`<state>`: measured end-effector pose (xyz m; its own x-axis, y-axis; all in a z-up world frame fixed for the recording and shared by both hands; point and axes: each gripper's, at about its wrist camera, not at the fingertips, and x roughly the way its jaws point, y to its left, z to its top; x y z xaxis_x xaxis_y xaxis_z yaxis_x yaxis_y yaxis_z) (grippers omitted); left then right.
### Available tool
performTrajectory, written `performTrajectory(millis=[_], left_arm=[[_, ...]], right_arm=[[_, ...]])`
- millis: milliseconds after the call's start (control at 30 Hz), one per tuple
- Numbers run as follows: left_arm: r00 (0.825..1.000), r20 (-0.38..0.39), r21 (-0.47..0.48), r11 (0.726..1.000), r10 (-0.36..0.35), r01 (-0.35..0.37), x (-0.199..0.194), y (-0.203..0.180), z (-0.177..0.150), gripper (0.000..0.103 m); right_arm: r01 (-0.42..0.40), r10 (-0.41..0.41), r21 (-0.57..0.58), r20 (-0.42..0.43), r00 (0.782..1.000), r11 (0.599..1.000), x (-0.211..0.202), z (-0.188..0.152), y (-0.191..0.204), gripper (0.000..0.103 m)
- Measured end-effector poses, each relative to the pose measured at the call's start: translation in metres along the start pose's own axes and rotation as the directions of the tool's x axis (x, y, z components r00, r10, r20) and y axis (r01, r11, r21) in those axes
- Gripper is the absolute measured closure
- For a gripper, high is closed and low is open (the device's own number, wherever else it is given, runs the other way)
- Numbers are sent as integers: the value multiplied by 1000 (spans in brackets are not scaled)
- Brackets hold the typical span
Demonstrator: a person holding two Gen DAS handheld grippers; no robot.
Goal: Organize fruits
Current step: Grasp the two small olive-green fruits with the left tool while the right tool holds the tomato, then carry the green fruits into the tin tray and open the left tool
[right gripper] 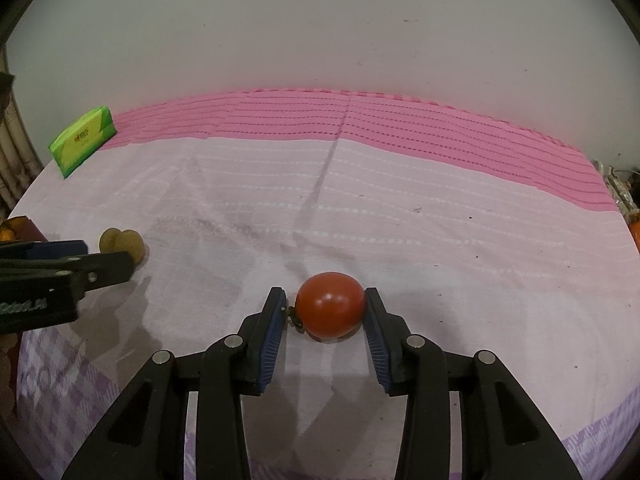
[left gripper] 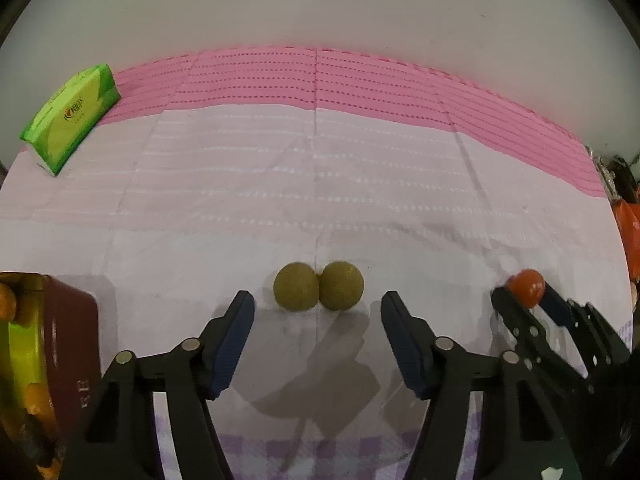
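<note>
Fruits on the cloth: we count three loose pieces, a red tomato-like fruit and two round greenish-brown fruits lying touching each other on the pale pink cloth.
Fruits already stowed: we see orange pieces inside a dark red box at the left edge; we judge this the collecting place, though we cannot be sure.
Right gripper: its blue pads flank the red fruit; the right pad touches the skin, the left sits at the stem end with a sliver of gap, so we read the tongs as closing, not yet firmly pinching.
Left gripper: tongs spread wide and holding nothing, the green pair lying just ahead, between the tips.
Progress: we judge the job partly done, with some fruit boxed and three pieces left to move.
Remaining: lift the red fruit, carry it to the box, then take the green pair.
Only the left wrist view shows: the box wall up close and the fruit within it.
Only the right wrist view shows: the stem of the red fruit and how each pad meets it.
Shared by both: a green tissue pack far left at the back, well apart from the fruit.
</note>
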<state>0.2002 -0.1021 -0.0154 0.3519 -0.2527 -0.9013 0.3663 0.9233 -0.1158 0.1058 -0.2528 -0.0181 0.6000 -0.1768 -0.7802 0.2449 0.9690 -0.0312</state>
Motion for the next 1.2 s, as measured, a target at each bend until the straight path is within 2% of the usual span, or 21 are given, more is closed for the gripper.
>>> performTrajectory(millis=[267, 700, 1000, 1200], left_arm=[[1000, 2, -7, 1000, -2, 2, 6, -3, 1, 59], [1000, -10, 22, 1000, 3, -3, -7, -2, -20, 59], [1000, 6, 20, 1000, 15, -15, -41, 4, -47, 59], [998, 50, 29, 999, 28, -30, -70, 14, -52, 59]], right_arm=[[-2, 2, 1, 1, 1000, 1000, 0, -1, 0, 61], [6, -6, -5, -1, 1000, 1000, -1, -1, 1, 61], [13, -13, -17, -3, 1000, 1000, 2, 0, 2, 61], [13, -13, -17, -3, 1000, 1000, 2, 1, 2, 61]])
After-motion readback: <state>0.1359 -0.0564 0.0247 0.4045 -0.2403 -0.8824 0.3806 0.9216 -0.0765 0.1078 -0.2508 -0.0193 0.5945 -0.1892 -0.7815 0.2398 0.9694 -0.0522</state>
